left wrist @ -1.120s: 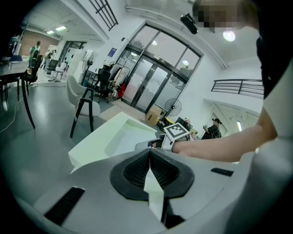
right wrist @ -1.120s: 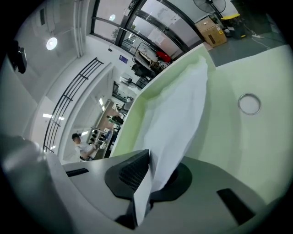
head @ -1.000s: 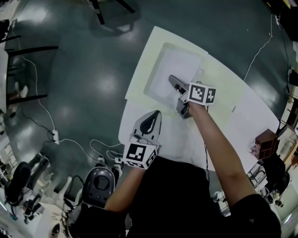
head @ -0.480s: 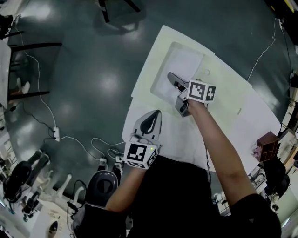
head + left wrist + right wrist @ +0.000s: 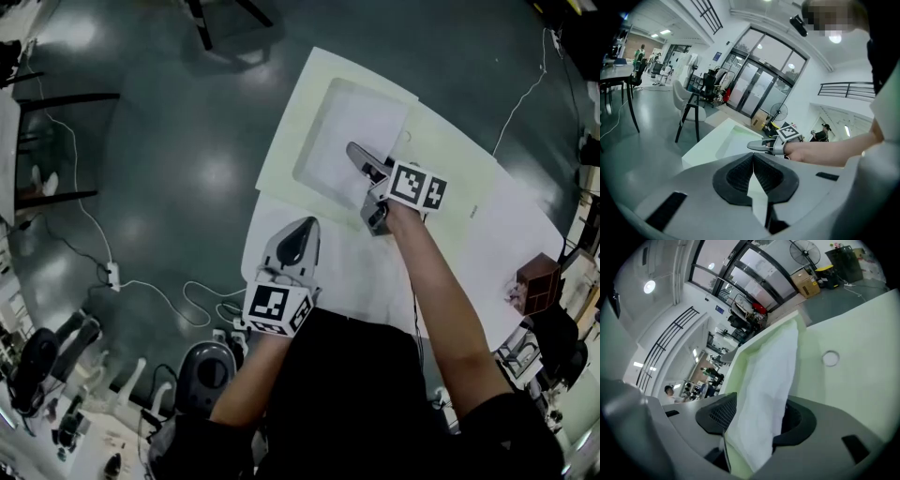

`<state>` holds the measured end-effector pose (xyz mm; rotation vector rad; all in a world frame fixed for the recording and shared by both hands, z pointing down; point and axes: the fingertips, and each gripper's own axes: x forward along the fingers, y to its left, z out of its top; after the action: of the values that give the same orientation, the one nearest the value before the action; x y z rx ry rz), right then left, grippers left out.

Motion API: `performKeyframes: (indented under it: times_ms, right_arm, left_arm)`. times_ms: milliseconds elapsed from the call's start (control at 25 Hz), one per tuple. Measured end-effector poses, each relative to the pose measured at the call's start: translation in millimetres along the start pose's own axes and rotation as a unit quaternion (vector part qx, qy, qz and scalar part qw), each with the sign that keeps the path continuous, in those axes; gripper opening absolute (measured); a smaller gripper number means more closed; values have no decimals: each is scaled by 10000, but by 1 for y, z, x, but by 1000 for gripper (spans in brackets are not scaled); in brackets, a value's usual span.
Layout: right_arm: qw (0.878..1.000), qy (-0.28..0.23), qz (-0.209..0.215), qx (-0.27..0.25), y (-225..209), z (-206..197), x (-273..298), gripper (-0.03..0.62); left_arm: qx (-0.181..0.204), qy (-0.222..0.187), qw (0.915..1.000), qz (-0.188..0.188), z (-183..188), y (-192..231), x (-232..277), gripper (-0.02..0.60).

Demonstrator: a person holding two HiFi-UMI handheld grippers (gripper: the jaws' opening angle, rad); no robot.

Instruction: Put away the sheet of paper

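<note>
The white sheet of paper [image 5: 349, 131] lies in a shallow pale green tray [image 5: 281, 141] set into the white table [image 5: 487, 244]. My right gripper [image 5: 356, 152] reaches over the tray's near right corner. Its jaws have just been opening and stand apart, with the paper's edge [image 5: 768, 376] loose between the pads [image 5: 719, 411]. My left gripper [image 5: 305, 227] hovers at the table's near edge. In the left gripper view its tips [image 5: 753, 155] meet, shut on nothing, and the right gripper [image 5: 755, 146] shows ahead over the tray.
A small round hole [image 5: 830, 358] marks the pale green surface right of the tray. A brown box [image 5: 536, 281] stands at the table's right end. Cables and a power strip [image 5: 112, 274] lie on the dark floor to the left, with chair legs [image 5: 199, 21] beyond the table.
The right gripper's jaws have parted from the paper and the hand has drawn slightly back to the right. The left gripper has kept still.
</note>
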<state>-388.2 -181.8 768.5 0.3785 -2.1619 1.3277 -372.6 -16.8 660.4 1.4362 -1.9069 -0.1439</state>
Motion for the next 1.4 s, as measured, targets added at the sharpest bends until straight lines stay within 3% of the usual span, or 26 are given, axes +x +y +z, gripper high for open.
performKeyframes:
  times_ms: [200, 440, 800, 920, 1120, 1280, 1400]
  right_arm:
    - [9993, -157, -319, 80, -27, 2, -43, 230]
    - [9994, -266, 33, 240, -39, -7, -68, 229]
    - [9991, 233, 347, 8, -12, -16, -15, 229]
    - [9994, 217, 251, 36, -9, -17, -21, 229]
    - [9992, 252, 172, -249, -13, -25, -68, 230]
    - [9962, -209, -144, -839, -24, -23, -136, 230]
    - [9929, -480, -251, -1056, -28, -36, -201, 230]
  left_arm:
    - [178, 25, 9996, -224, 0, -20, -1, 5]
    - [475, -6, 9986, -222, -1, -44, -11, 4]
    - [367, 7, 9993, -4, -12, -46, -36, 5]
    - [393, 31, 9992, -48, -12, -46, -38, 5]
    - [541, -23, 9984, -190, -1, -48, -31, 5]
    - [592, -173, 9980, -153, 9, -56, -35, 5]
    - [624, -157, 9978, -128, -4, -72, -47, 5]
